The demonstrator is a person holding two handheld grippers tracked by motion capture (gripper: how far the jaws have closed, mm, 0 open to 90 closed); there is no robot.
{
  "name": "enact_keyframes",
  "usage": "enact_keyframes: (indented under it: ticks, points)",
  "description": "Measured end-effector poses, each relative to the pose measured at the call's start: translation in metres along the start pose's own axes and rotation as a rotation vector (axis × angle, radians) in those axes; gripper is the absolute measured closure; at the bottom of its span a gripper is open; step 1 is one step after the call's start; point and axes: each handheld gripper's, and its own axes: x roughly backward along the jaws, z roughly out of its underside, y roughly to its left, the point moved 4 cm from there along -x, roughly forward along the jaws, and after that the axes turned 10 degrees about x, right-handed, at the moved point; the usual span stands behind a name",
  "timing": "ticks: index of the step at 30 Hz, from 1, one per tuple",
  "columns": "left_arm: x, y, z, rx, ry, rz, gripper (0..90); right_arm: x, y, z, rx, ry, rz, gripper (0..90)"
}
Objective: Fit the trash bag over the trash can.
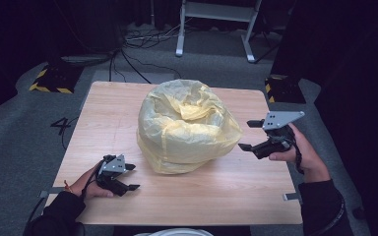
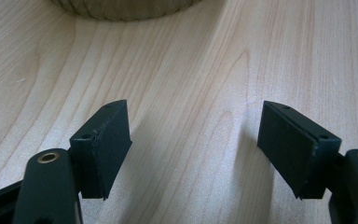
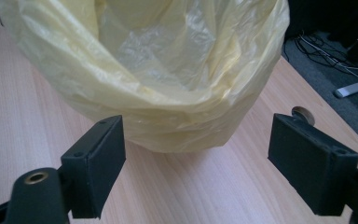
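Pale wooden surface [image 1: 202, 196] carries everything, grey carpet around it. Right tool [image 1: 250, 135] hovers released, jaws spread wide, just beside the yellow plastic bag [image 1: 187, 125], level with its upper fold. Left tool [image 1: 132, 177] lies low on the wood near the bag's front left, jaws likewise apart and holding nothing. Both seem poised in the approach step; next, each must close on a fold of the thin film. That bag sits mid-surface, puffed and crinkled, its translucent rim rolled outward around an open mouth.
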Motion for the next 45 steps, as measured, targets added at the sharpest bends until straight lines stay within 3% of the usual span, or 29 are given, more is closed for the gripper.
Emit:
enact_keyframes:
  ticks: [8,11,19,22,26,30,40,45]
  points:
    - [0.0,0.0,0.0,0.001,-0.002,0.001,25.2,-0.008,0.006,0.014,-0.005,0.008,0.009,18.9]
    - [0.0,0.0,0.0,0.001,0.0,0.0,25.2,-0.013,0.008,0.022,-0.002,0.031,0.031,19.0]
    - [0.0,0.0,0.0,0.0,0.0,0.0,25.2,-0.028,0.021,0.042,0.012,0.08,0.013,19.3]
    - [0.0,0.0,0.0,0.0,0.0,0.0,25.2,-0.034,0.026,0.051,-0.003,0.083,0.0,19.3]
    - [0.0,0.001,0.0,0.005,-0.002,0.005,25.2,-0.041,0.033,0.064,0.016,0.131,0.013,19.3]
    - [0.0,0.001,0.0,0.005,-0.002,0.006,25.2,-0.047,0.04,0.077,-0.015,0.123,-0.001,19.7]
    - [0.0,0.0,0.0,0.0,0.0,0.0,25.2,-0.064,0.063,0.11,-0.025,0.228,-0.011,19.5]
    - [0.0,0.0,0.0,0.003,-0.001,0.004,25.2,-0.067,0.072,0.122,-0.052,0.214,-0.038,19.3]
